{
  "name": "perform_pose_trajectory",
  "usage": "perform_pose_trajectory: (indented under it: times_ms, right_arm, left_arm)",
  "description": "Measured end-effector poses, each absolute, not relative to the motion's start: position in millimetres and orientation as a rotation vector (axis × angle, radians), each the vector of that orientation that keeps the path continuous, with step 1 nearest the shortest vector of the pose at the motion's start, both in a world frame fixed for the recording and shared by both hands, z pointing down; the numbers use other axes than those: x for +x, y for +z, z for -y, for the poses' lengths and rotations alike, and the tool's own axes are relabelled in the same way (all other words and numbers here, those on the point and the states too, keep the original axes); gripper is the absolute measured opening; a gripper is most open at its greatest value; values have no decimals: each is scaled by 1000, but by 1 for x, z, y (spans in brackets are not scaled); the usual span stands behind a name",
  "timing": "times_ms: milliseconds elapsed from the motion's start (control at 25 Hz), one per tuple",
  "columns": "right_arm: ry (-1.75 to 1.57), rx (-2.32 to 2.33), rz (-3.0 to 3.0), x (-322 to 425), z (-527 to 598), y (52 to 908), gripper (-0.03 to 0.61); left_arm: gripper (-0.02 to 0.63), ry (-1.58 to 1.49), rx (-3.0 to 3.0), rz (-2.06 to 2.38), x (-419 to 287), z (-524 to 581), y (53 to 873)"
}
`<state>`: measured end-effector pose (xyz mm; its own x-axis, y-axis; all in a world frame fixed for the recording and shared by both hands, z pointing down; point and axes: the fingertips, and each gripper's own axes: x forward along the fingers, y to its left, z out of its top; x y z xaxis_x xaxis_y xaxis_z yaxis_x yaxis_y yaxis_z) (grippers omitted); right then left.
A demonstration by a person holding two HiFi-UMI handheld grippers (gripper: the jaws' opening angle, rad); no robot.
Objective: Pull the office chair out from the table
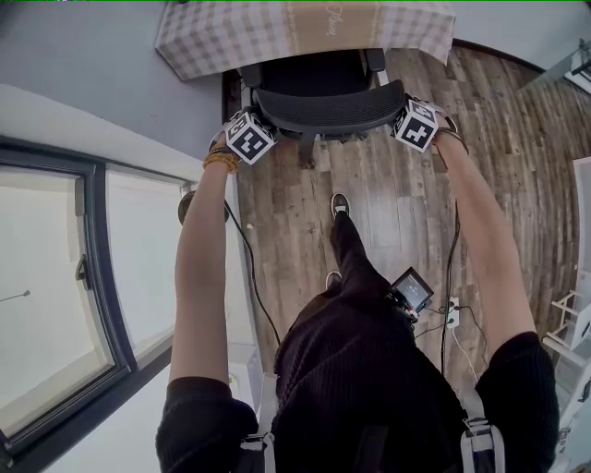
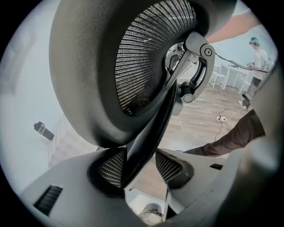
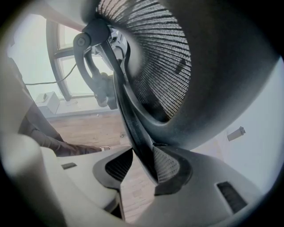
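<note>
So both grippers are on the office chair (image 1: 328, 102), one at each top corner of its mesh backrest (image 2: 151, 57). The left gripper (image 1: 249, 137) is at the left corner and the right gripper (image 1: 416, 125) is at the right one.

In the left gripper view the fingers (image 2: 111, 167) are apart and straddle the thin dark rib (image 2: 151, 133) of the back frame. The rib runs down between them and leans on the finger at the left side of that view. There's a clear gap to the other finger, and you can see floor through it. So it's hooked round the rib, not pinched on it.

The right gripper view is the mirror of that. Its fingers (image 3: 167, 165) are also spread, and the rib (image 3: 133, 128) lies against the finger on the right of the view. The other finger is clear of it, with floor planks showing in between.

Past the fingers, the chair sits right up against the bench (image 1: 231, 37). The front of its seat is tucked under the edge of the checked cloth (image 1: 406, 28), and the armrests poke out just below that edge. On the near side of the fingers is wood floor (image 1: 388, 203), with the person's leg (image 1: 355, 259) stepping out over it. A big window (image 1: 55, 277) is off beyond the left gripper's fingers.
</note>
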<state>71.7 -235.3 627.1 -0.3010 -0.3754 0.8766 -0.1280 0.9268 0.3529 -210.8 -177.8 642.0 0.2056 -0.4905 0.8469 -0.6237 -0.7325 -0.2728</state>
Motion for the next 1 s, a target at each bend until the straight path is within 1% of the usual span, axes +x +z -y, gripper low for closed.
perform_pose_trajectory:
  times_ms: [480,1000]
  right_arm:
    - [-267,407,1894,84,168,630,150]
    - [-248,440,1865,93,126,630,153]
  left_arm:
    - [213,1562,2340,1074,-200,112,644]
    - [216,1572,2344,1060,-193,78,643]
